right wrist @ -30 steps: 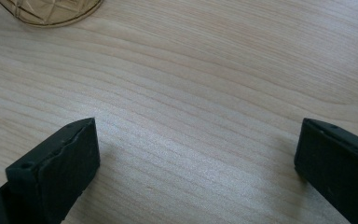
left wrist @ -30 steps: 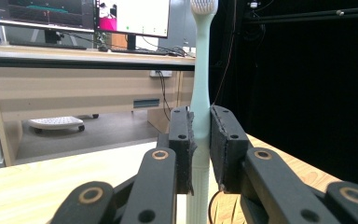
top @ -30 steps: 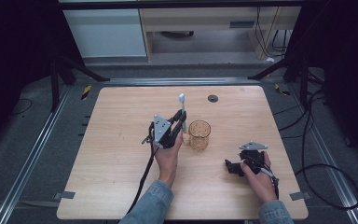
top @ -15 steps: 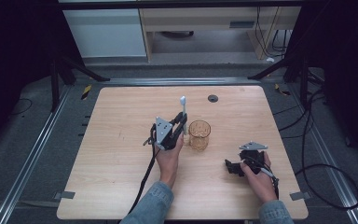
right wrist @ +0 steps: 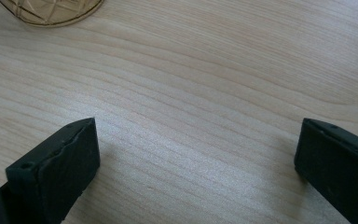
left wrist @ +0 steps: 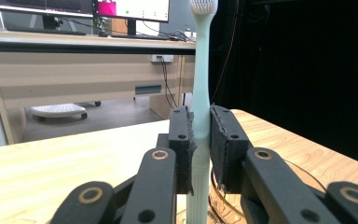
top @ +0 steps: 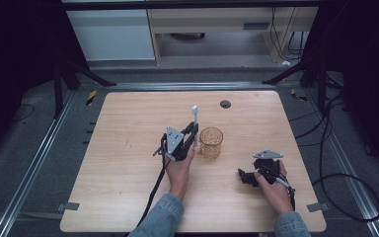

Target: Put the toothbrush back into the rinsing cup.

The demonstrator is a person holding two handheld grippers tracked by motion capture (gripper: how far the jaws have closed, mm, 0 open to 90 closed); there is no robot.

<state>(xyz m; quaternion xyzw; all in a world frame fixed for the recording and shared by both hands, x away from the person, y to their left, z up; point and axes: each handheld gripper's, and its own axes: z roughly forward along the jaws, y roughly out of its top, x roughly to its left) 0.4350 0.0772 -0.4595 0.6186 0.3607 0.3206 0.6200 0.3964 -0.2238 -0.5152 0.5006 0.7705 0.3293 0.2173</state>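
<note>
Above the middle of the tabletop, my left tool pinches a pale toothbrush by its handle, head up and nearly upright, just beside the amber glass cup. I judge the brush light, stiff and a little slick, so the grip on the thicker lower handle, where the pads press on both sides, suits it. The cup looks fragile and easy to tip. My right tool rests low on the wood, jaws spread wide with nothing between them, well apart from the cup.
</note>
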